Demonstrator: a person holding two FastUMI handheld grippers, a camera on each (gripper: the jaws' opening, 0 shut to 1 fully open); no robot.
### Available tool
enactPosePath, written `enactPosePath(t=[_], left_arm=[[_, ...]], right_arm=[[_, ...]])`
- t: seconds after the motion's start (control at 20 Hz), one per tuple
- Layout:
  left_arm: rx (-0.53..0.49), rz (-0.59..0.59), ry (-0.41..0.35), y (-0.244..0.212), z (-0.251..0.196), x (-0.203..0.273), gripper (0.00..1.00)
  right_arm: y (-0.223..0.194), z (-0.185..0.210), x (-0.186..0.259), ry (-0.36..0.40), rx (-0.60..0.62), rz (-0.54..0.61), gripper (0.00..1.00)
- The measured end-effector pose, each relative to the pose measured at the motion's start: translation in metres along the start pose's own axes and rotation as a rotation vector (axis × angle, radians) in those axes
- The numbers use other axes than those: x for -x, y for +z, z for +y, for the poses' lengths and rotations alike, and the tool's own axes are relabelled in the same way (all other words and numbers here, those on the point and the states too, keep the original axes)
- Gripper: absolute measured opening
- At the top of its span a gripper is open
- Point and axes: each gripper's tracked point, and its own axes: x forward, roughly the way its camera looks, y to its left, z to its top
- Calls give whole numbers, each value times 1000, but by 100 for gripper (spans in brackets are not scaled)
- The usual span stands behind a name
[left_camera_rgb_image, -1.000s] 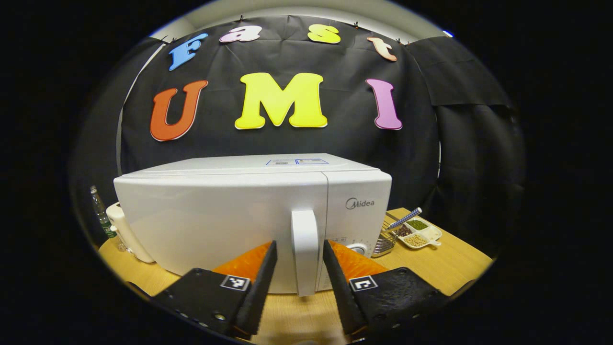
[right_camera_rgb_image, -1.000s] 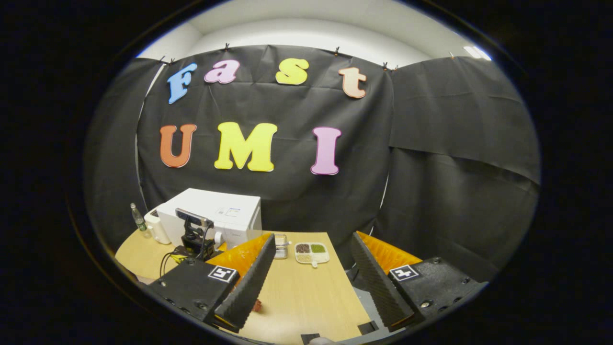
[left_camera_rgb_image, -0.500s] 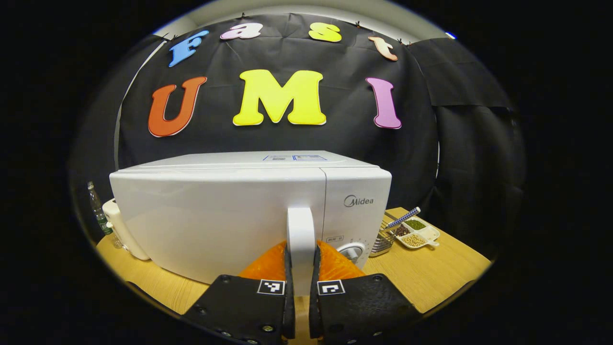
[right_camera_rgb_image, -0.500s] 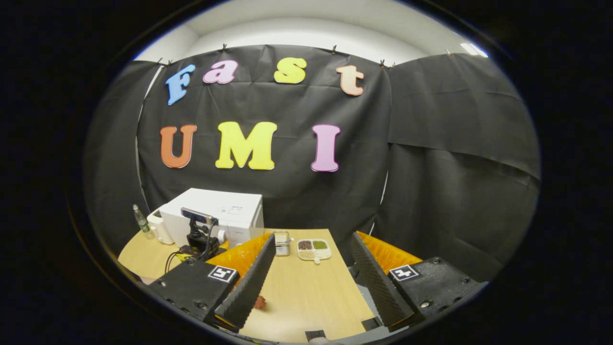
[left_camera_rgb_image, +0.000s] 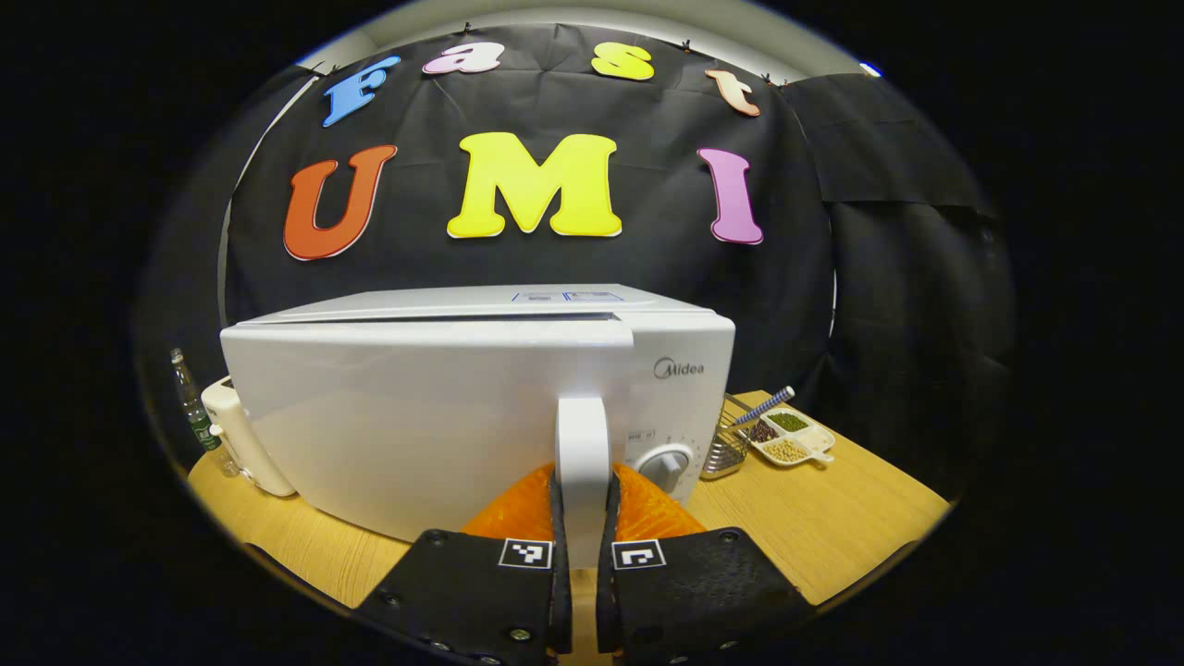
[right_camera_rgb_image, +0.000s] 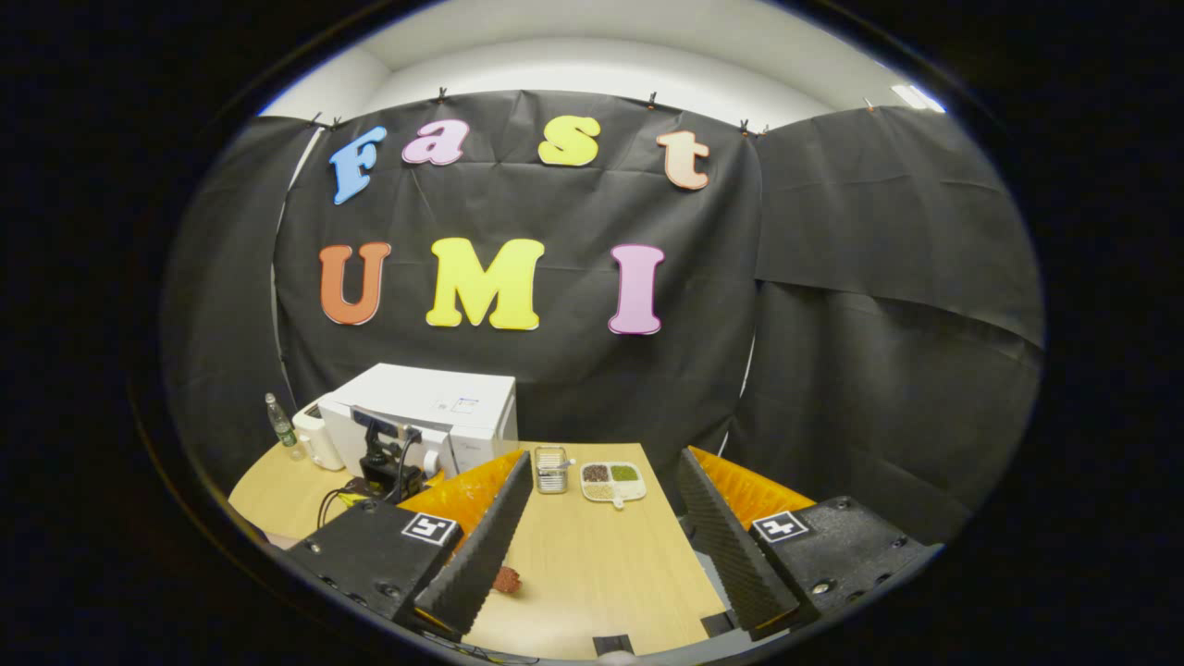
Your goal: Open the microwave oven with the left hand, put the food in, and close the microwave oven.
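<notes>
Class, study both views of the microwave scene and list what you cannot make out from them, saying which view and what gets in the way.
- Microwave oven interior: left gripper view; the door, barely ajar, hides it.
- Door handle's lower end: left gripper view; left gripper, shut on it, covers it.
- Reddish-brown food item: right gripper view; partly behind a finger of the open right gripper, too small to identify.
- Divided dish contents: right gripper view; too small.

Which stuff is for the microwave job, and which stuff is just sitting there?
For the job:
microwave
door handle
left hand-held gripper, shut on the handle
food
right hand-held gripper, open

Just sitting there:
bottle
white appliance
snack tray
wire basket
</notes>
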Motion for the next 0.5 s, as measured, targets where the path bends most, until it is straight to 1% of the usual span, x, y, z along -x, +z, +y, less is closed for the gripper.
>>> enactPosePath(t=[0.05, 0.2, 0.3, 0.4, 0.5], left_arm=[[-5, 1, -16, -2, 1, 13, 10], [-21, 14, -45, -11, 8, 50, 10], [-25, 24, -48, -17, 16, 74, 10], [-19, 36, -36, -23, 26, 95, 10], [-25, 47, -5, -27, 38, 116, 11]], right_arm=[[-2, 4, 0, 10, -2, 1, 92], [-4, 21, -1, 59, -11, 4, 92], [-6, 35, 1, 95, -13, 3, 92], [-6, 50, 4, 131, -18, -4, 92], [-8, 61, 6, 161, -15, -6, 92]])
